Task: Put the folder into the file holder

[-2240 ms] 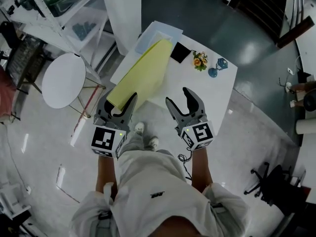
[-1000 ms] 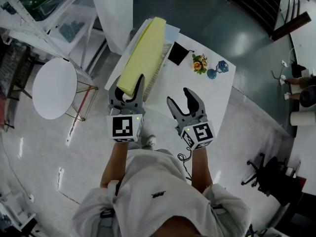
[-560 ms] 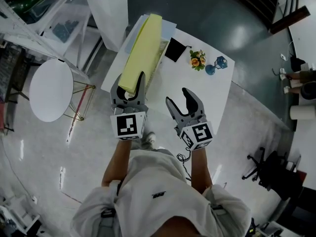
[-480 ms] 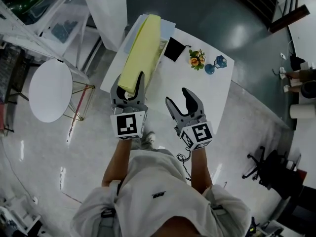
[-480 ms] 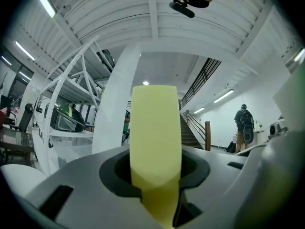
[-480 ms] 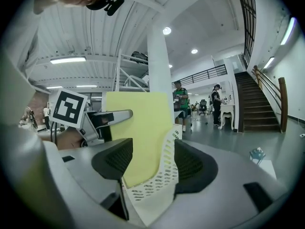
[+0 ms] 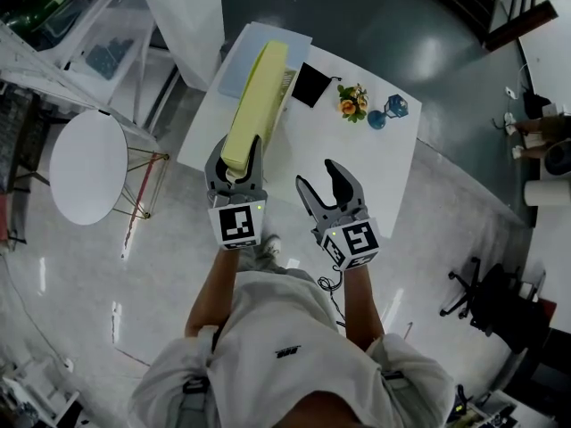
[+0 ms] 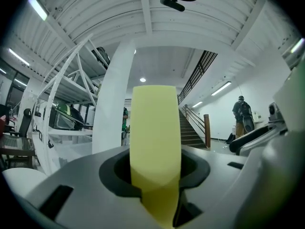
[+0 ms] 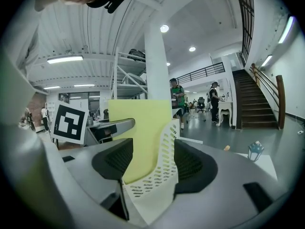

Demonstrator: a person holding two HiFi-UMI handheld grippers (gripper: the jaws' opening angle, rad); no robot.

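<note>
The left gripper [image 7: 236, 147] is clamped tight on the near end of the yellow folder [image 7: 257, 96], jaws closed on it with the sheet standing on edge and running away from the person along the left side of the white table [image 7: 375, 163]. The folder sits over the white mesh file holder [image 7: 288, 78], of which only a sliver of wall shows at its right side from the head view; how deep it has gone in cannot be told. The right gripper [image 7: 318, 178] hangs over the table's near part with its jaws partly apart and gripping nothing; its own view looks through the gap at the holder's perforated wall [image 9: 159, 175] with the folder upright just behind it. Beyond the folder lie a pale blue sheet [image 7: 243, 56], a black square item [image 7: 310, 85], a small bunch of flowers [image 7: 351, 102] and a blue glass ornament [image 7: 390, 111], all apart from the holder. A round side table [image 7: 86, 154] stands to the left, an office chair [image 7: 486, 301] well off to the right
</note>
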